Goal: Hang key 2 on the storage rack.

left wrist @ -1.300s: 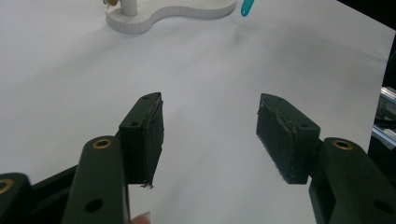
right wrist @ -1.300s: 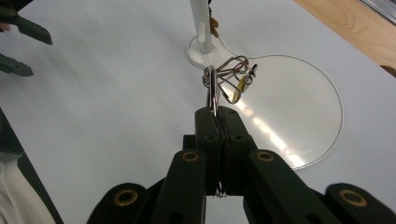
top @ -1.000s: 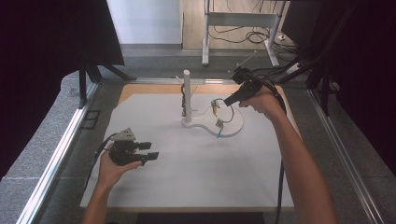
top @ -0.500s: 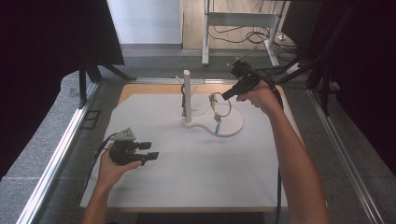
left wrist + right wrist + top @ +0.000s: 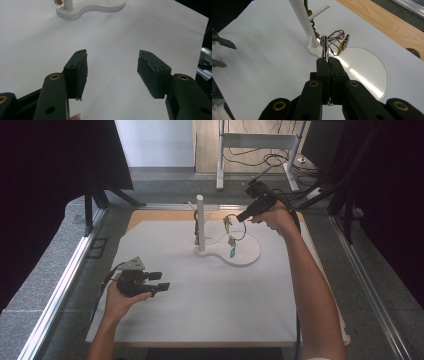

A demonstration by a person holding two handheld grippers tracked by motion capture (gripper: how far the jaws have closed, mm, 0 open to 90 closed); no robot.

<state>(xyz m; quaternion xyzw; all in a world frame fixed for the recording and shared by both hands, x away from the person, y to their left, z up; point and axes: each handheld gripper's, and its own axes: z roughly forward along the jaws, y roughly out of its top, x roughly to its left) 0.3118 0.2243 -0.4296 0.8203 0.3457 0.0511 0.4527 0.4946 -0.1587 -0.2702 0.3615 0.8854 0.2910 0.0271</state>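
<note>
Although the right gripper (image 5: 235, 218) shows plainly in the high view, the bunch it carries is too small there to sort out: a ring, a few dangling bits and a blue tag hanging lowest. The right gripper view gives more, yet the far loops of the key ring (image 5: 325, 47) tangle together, and a yellow piece and a dark disc among them cannot be named with any certainty. The foot of the ring is hidden between the pads.

The 2 jaws of the right gripper (image 5: 328, 60) are pressed together on that ring, pinching its metal wire edge-on. The ring stands out straight ahead of the fingertips, its long axis running on in line with the jaws, and the cluster hangs off its far end, just beyond the tips. In the high view the whole bunch hangs in the air above the round part of the white stand base (image 5: 250, 257), just beside the white post (image 5: 200, 220) and apart from it. A thin white peg (image 5: 319, 12) juts from the post, ahead of the ring and to the left.

The left gripper (image 5: 159, 281) is held low over the white table sheet (image 5: 200, 310), well apart from the stand. Its 2 jaws are spread wide, with only bare sheet between the pads (image 5: 152, 75). In the left gripper view the stand base is cut off by the top edge.
</note>
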